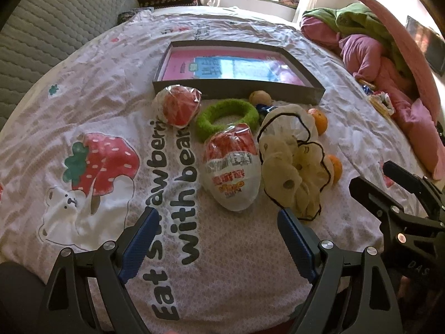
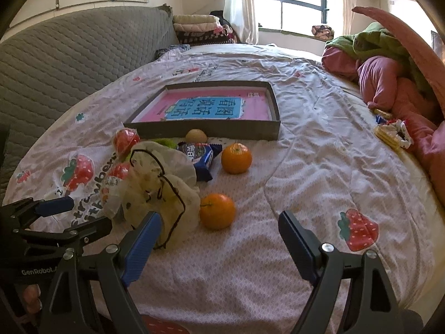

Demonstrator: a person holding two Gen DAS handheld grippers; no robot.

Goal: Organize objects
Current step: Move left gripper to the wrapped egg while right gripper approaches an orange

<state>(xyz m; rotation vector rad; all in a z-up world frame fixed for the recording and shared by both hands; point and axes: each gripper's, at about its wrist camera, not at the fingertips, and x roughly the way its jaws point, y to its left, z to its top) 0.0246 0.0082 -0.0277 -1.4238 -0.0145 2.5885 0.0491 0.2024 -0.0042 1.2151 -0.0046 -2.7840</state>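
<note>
The bedsheet (image 1: 97, 89), printed with strawberries and a bear, covers the whole working surface. On it, at the far side of the clutter, lies a shallow dark tray (image 1: 239, 90), its long axis running left to right, its near wall facing both cameras. The tray holds only a pink and blue printed sheet (image 2: 205, 108) lying flat on its floor; none of the loose items is inside it.

All loose items sit on the sheet just in front of the tray's near wall. The cream scrunchie (image 1: 292, 164), edged in black, lies crumpled at the right of the group in the left wrist view. Beside it on the left, the large foil egg (image 1: 232, 167) lies on its side, long axis running near to far, red end pointing toward the tray. A green fuzzy ring (image 1: 226, 118) lies flat beyond it. A smaller wrapped egg (image 1: 179, 105) rests close to the tray's near left corner. A blue snack packet (image 2: 198, 157) lies behind the scrunchie. Two oranges (image 2: 236, 158) (image 2: 217, 211) stand right of the scrunchie, apart from each other. A small brownish round item (image 2: 196, 136) sits against the tray wall.

The left gripper (image 1: 215, 239) is released, jaws spread wide, empty, hovering near the large egg. The right gripper (image 2: 219, 240) is likewise spread and empty, near the closer orange.
</note>
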